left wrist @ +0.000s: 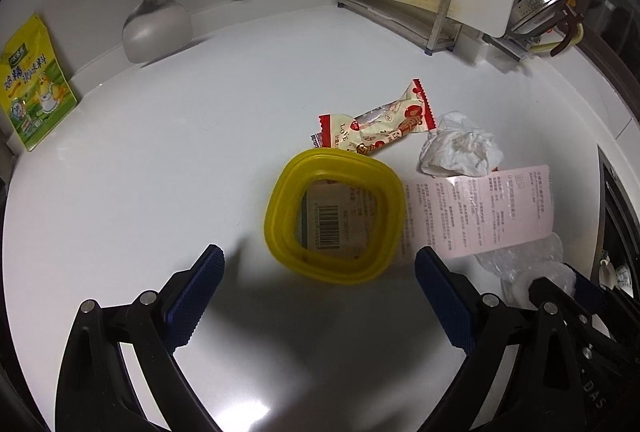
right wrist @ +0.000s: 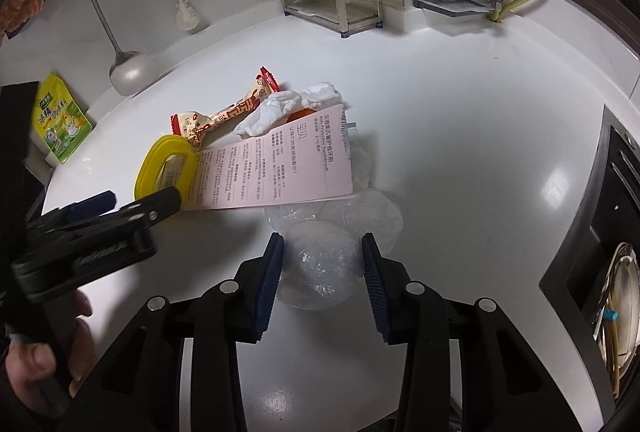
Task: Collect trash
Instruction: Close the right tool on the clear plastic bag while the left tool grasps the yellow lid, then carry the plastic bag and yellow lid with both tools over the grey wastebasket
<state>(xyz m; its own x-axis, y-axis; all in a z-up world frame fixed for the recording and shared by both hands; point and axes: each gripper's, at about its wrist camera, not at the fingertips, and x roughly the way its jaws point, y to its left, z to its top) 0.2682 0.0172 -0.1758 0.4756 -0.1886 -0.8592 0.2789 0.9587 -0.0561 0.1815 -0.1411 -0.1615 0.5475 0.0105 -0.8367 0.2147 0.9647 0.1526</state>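
In the left wrist view, the left gripper (left wrist: 318,272) stood with its fingers spread wide and nothing between them, low in the frame above the white counter (left wrist: 160,172). Just ahead, at centre, sat the yellow container (left wrist: 334,264), a barcoded wrapper (left wrist: 332,220) inside it. A red-and-cream snack wrapper (left wrist: 376,124), crumpled tissue (left wrist: 460,148) and pink leaflet (left wrist: 480,212) lay right of centre.

In the right wrist view, the right gripper (right wrist: 323,260) held its fingers moderately apart, flanking the clear plastic packaging (right wrist: 320,264) at lower centre; whether the pads touched it I could not tell. The leaflet lay just beyond, overlapping the container at left.
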